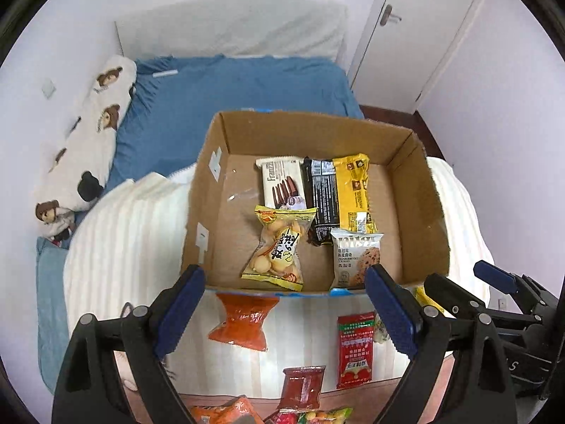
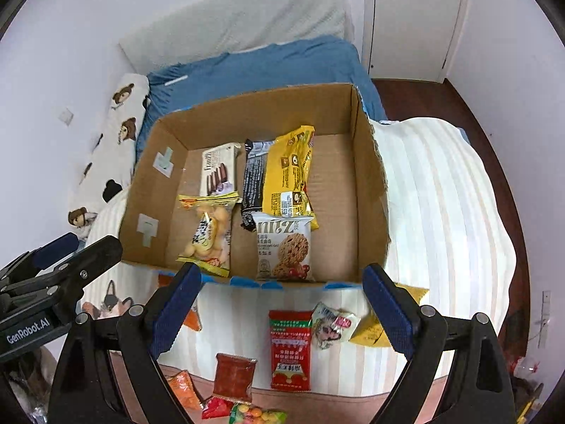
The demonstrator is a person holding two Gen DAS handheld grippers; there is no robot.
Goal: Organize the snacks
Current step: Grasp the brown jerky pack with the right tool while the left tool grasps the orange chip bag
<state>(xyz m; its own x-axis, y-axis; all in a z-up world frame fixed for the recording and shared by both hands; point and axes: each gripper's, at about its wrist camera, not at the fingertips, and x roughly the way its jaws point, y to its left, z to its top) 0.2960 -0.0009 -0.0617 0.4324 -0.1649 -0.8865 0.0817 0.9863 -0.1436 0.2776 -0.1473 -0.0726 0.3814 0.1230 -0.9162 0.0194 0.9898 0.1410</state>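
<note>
A cardboard box (image 1: 422,190) (image 2: 367,176) sits on the bed and holds several snacks: a white wafer pack (image 1: 282,182), a black pack (image 1: 323,198), a yellow pack (image 1: 355,190), a bag of round biscuits (image 1: 277,251) (image 2: 210,233) and a white cookie pack (image 1: 356,258) (image 2: 284,247). Loose snacks lie in front of the box: an orange bag (image 1: 243,319), a red sachet (image 1: 355,349) (image 2: 290,348), a dark red packet (image 1: 302,387) (image 2: 233,374). My left gripper (image 1: 284,304) and my right gripper (image 2: 279,304) are both open and empty, above the loose snacks.
A striped white blanket (image 1: 123,247) (image 2: 441,212) covers the bed over a blue sheet (image 1: 229,92). A bear-print pillow (image 1: 84,148) lies at the left wall. A small white packet (image 2: 333,325) and a yellow packet (image 2: 370,332) lie near my right finger. A door (image 2: 413,17) stands behind.
</note>
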